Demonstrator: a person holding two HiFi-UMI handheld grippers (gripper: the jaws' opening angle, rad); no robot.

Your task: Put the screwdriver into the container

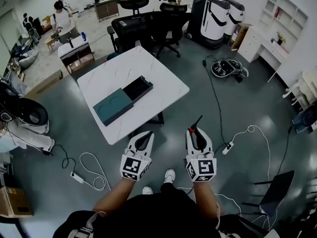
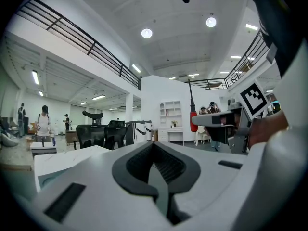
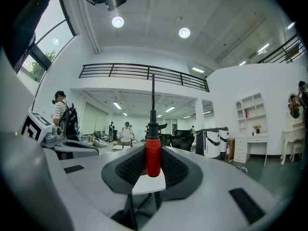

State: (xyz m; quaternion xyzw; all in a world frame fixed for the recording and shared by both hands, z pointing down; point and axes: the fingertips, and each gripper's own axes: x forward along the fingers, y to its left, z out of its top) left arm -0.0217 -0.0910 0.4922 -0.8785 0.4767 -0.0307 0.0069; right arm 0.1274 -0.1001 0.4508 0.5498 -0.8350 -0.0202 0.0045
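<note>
Well, my right gripper [image 3: 153, 150] is clamped on the screwdriver [image 3: 153, 159]; the handle's lower end sinks out of sight between the jaws. It has a red grip, a black collar and a thin dark shaft running straight out past the fingertips. My left gripper [image 2: 154, 143], just beside it, is pinched closed on nothing. Ahead and left of both, well apart, the teal container [image 1: 115, 105] lies on the white table [image 1: 166, 86]; I cannot see into its dark open end.
</note>
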